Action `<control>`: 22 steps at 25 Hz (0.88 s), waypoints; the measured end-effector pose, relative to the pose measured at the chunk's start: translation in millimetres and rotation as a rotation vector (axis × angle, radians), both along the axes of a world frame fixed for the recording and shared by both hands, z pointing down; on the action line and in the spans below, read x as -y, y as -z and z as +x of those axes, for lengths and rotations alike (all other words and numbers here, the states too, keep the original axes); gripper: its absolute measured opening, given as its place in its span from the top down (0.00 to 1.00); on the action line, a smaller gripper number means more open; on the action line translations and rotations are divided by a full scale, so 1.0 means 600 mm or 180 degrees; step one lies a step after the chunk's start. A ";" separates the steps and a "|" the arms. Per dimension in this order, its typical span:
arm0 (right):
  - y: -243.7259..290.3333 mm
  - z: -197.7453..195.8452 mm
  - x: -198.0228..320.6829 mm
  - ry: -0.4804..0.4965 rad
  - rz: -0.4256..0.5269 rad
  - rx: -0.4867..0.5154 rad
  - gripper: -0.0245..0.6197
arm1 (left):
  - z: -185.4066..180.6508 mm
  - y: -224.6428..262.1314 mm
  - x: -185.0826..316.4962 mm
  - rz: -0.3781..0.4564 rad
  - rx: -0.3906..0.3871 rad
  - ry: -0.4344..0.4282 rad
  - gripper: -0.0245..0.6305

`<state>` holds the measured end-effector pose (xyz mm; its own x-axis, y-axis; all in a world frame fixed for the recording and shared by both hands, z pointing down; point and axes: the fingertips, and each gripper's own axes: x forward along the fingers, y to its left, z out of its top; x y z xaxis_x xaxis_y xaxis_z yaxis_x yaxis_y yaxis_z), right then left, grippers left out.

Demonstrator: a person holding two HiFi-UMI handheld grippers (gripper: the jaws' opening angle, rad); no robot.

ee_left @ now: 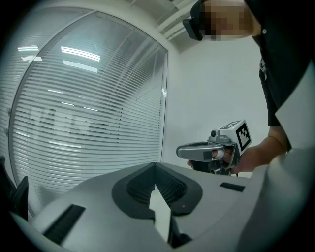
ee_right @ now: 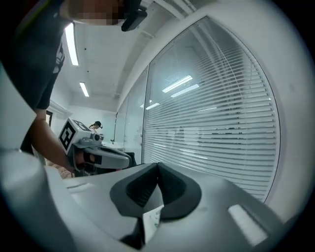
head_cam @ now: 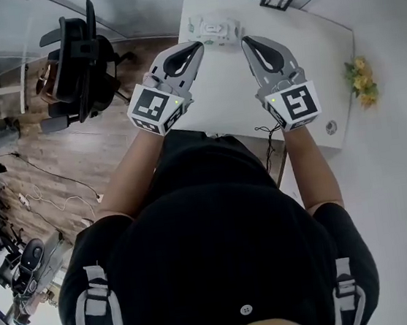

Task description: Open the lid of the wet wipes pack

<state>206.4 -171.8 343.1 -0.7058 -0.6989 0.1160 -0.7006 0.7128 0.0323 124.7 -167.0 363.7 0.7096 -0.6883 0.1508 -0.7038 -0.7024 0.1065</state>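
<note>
Left gripper (head_cam: 197, 46) and right gripper (head_cam: 246, 41): both jaw pairs are closed together, with the tips held above the white table (head_cam: 323, 55). Wet wipes pack (head_cam: 217, 30): white and flat, lid panel facing up, lying at the table's far edge just beyond the tips. Its long axis runs across the head view. The pack is small and pale, so the lid state cannot be made out. A white, green-printed sliver (ee_right: 152, 221) low between the right jaws cannot be identified.

The left gripper (ee_left: 156, 166) shows its jaws meeting at the tips, a pale sliver (ee_left: 160, 211) low between them, perhaps something thin, with window blinds (ee_left: 88, 123) beyond and the right gripper (ee_left: 183, 151) level in a hand (ee_left: 253, 158).
</note>
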 end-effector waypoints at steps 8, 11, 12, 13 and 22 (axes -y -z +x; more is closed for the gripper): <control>0.032 0.012 -0.054 0.0044 0.0046 0.0222 0.95 | 0.016 0.029 -0.034 0.0097 -0.0038 -0.0095 0.95; 0.025 0.011 -0.068 0.0047 0.0077 0.0245 0.95 | 0.018 0.027 -0.044 0.0114 -0.0023 -0.0128 0.95; 0.022 0.011 -0.072 0.0045 0.0086 0.0255 0.95 | 0.018 0.026 -0.047 0.0124 -0.0015 -0.0141 0.95; 0.020 0.010 -0.075 0.0043 0.0090 0.0263 0.95 | 0.019 0.025 -0.051 0.0132 -0.0010 -0.0154 0.95; 0.008 0.000 -0.090 0.0075 0.0085 0.0217 0.95 | 0.013 0.015 -0.064 0.0140 -0.0055 -0.0165 0.95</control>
